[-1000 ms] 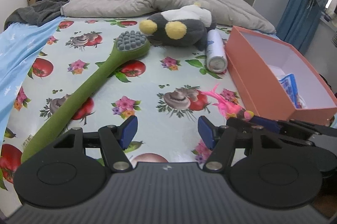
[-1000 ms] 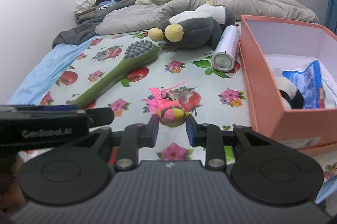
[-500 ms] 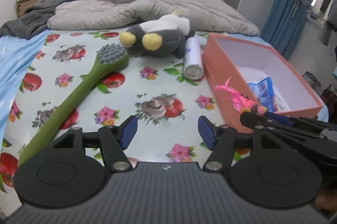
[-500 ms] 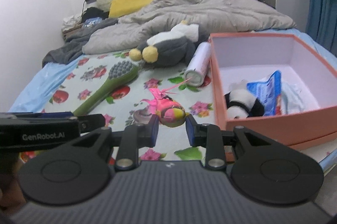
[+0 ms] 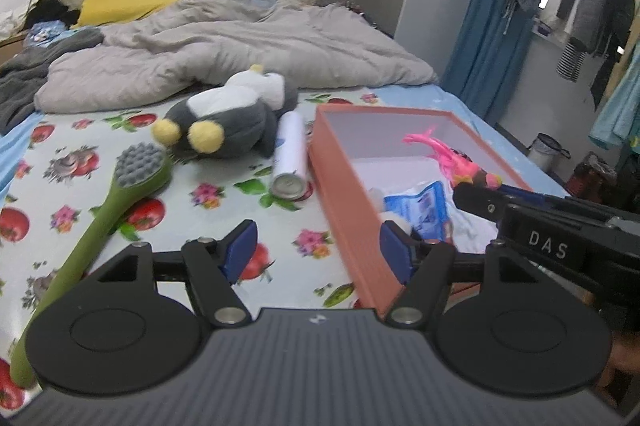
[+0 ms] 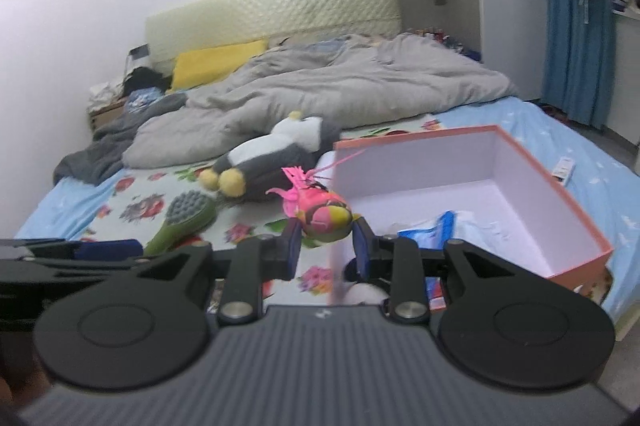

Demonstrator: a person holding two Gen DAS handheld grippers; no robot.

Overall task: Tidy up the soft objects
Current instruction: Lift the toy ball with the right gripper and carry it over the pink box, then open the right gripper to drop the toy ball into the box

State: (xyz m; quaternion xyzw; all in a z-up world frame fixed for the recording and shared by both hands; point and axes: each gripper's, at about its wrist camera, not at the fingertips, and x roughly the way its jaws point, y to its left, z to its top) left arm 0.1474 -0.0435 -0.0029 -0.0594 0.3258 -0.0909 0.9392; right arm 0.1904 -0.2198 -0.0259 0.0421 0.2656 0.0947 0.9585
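Right hand-held gripper [image 6: 326,242] clamped on pink toy [image 6: 320,211]; left hand-held gripper [image 5: 318,246] opening, empty.

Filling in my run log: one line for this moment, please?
right tongs: shut on pink toy, at box edge | left tongs: opening, nothing between | penguin plush: on bed

The box [image 6: 520,185] is open on top, its far half bare; a blue packet [image 6: 432,228] fills the near part. At ten o'clock of it the can [image 5: 290,153] lies against the box wall, the penguin [image 5: 228,121] just beyond. The brush [image 5: 120,193] crosses the cloth [image 5: 192,209] at nine o'clock, with bare cloth between brush and box.
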